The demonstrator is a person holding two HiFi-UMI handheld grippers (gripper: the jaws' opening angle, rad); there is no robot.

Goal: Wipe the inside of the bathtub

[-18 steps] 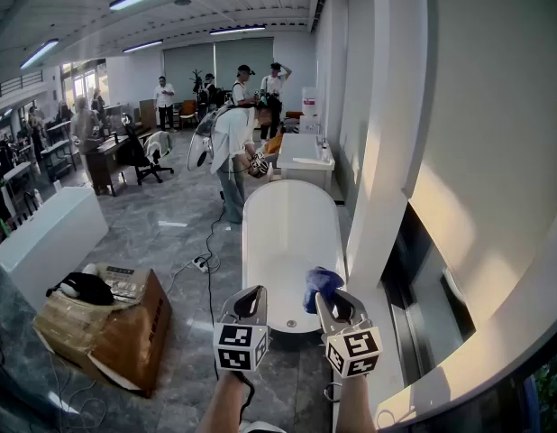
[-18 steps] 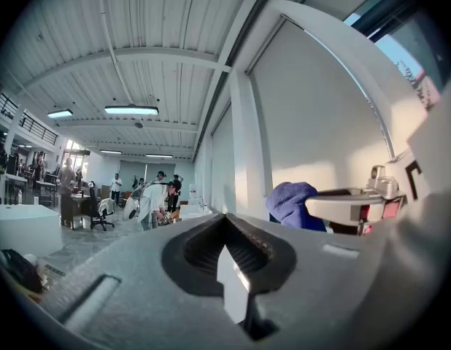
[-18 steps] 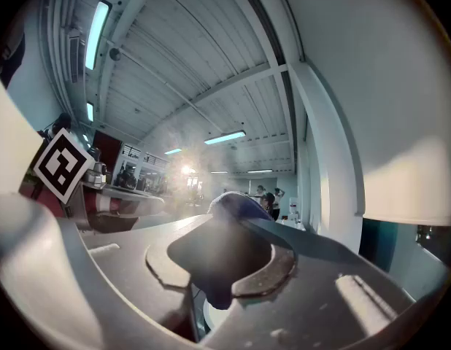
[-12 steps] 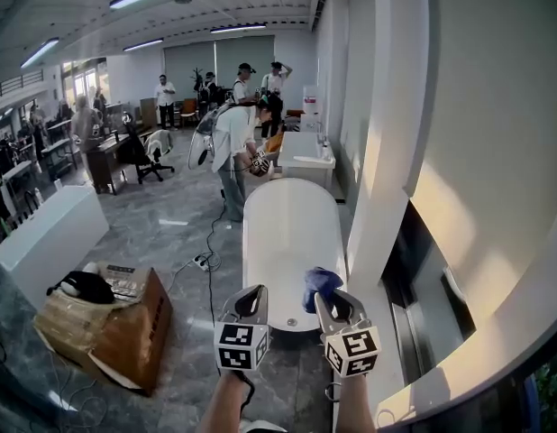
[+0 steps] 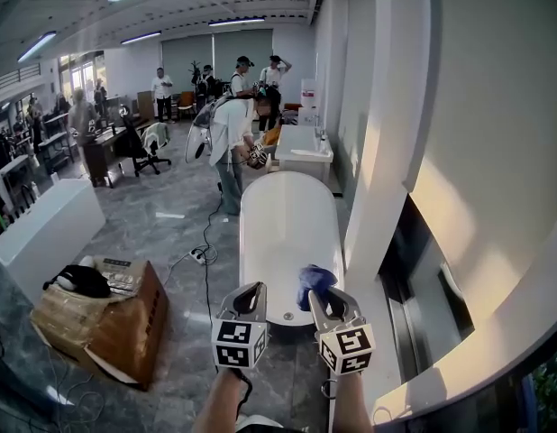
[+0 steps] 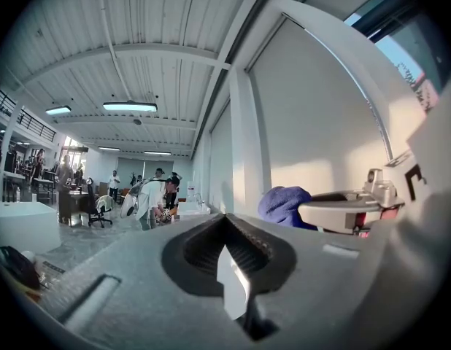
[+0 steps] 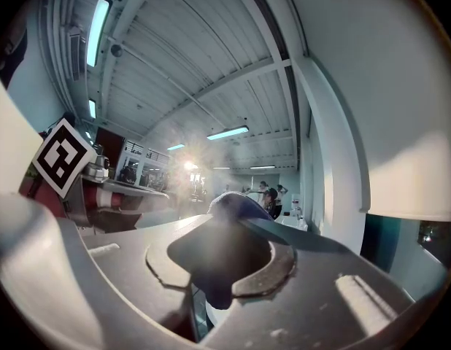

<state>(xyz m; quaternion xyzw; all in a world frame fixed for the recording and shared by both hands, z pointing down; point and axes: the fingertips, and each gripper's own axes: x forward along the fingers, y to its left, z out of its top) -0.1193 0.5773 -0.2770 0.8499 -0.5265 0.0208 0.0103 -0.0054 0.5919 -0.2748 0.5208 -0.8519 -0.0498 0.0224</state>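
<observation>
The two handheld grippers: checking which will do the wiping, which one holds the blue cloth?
The right gripper: its jaws are shut on the crumpled blue cloth. The left gripper has its jaws together with nothing between them.

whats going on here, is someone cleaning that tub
A person stands at the near end of a white bathtub with a gripper in each hand. The right gripper is shut on a blue cloth, held up over the tub's near end. The left gripper is shut and empty beside it. The cloth does not look to be down inside the tub, so wiping has not yet begun.
</observation>
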